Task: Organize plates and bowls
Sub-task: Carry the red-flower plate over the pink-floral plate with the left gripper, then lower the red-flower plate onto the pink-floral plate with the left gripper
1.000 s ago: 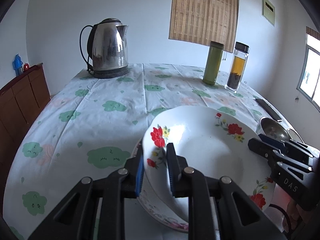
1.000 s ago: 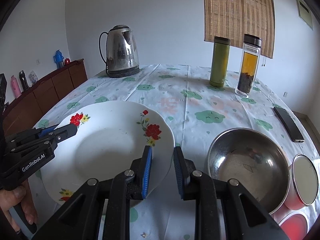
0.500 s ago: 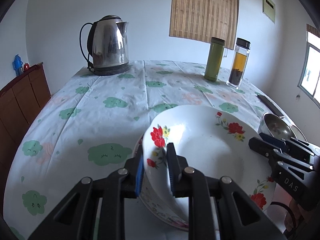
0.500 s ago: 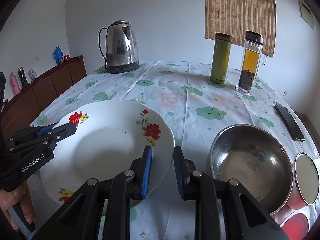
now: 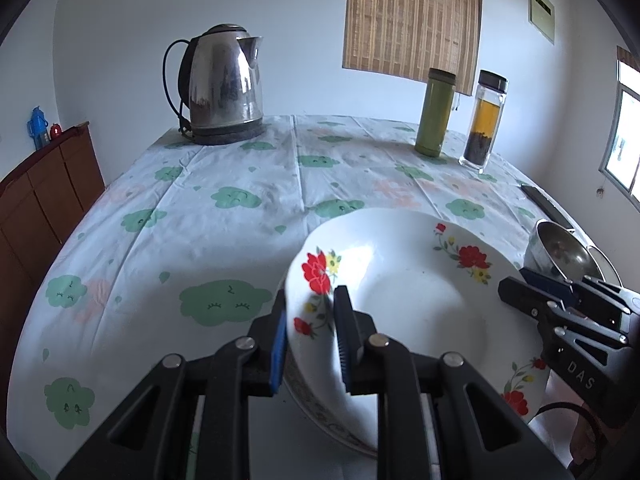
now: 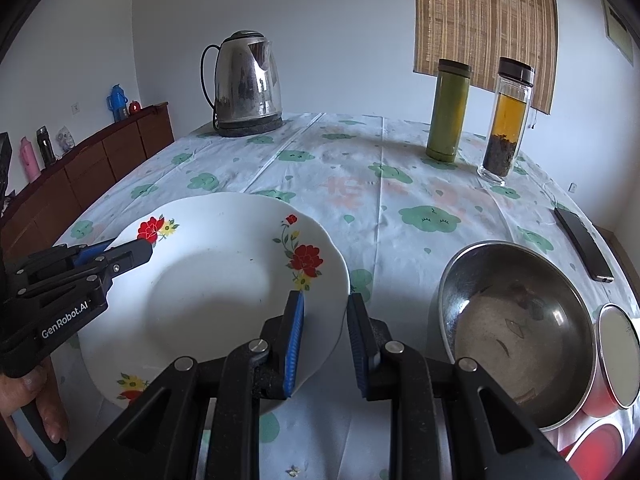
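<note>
The left gripper (image 5: pixel 310 332) keeps its fingers closed on the rim of the plate (image 5: pixel 416 300) and now holds it higher above the near edge of the bench (image 5: pixel 240 184). The right gripper (image 6: pixel 324 336) stays open around the opposite rim. I judge the plate goes next toward the steel bowl (image 6: pixel 516 320) at the right.

A: From where does the left wrist view look?

B: Low over the desk's (image 5: pixel 240 184) near edge, along its fingers (image 5: pixel 344 332), facing the far edge where the kettle (image 5: pixel 224 92) stands. It sits close to the plate (image 5: pixel 416 292).

A: And the right wrist view?

B: Further right along that near edge, facing the same way. Both share the plate (image 6: pixel 216 280), kettle (image 6: pixel 248 84), and each other's gripper.
</note>
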`<state>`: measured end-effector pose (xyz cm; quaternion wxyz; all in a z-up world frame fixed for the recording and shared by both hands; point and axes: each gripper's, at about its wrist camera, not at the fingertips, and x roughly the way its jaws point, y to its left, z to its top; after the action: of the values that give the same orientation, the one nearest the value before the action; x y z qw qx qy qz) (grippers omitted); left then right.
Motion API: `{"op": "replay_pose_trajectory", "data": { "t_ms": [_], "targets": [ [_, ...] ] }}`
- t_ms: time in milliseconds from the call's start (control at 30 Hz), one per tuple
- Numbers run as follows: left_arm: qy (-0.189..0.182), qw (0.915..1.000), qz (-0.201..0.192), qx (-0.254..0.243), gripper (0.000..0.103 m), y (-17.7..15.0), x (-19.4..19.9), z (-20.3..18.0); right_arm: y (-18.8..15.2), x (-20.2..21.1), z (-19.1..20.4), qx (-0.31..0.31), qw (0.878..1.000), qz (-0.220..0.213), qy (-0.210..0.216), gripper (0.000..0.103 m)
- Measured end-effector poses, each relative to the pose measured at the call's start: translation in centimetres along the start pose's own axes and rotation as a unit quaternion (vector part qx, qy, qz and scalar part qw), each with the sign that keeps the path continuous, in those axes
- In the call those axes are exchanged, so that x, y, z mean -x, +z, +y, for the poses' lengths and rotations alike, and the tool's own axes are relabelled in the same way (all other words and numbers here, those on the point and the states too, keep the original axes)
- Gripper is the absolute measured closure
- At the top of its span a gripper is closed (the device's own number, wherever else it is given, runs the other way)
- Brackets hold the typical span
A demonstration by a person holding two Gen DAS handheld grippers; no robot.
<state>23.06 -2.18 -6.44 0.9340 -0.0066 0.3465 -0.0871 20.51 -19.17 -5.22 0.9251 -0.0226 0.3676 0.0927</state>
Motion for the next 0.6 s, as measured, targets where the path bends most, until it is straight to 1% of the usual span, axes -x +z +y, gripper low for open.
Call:
{"op": "replay_pose_trajectory", "data": {
  "t_ms": [400,600],
  "targets": [
    [-0.003,1.0000,-0.001,-0.004,0.084,-0.21,-0.05,-0.03,-0.09,-0.09,0.38,0.016,1.000,-0.006,-0.018,0.079],
    [0.002,0.9999,-0.008,-0.011,0.084,-0.17,0.09,-0.07,-0.06,-0.28,0.50,0.017,1.000,-0.009,-0.020,0.079]
  ]
}}
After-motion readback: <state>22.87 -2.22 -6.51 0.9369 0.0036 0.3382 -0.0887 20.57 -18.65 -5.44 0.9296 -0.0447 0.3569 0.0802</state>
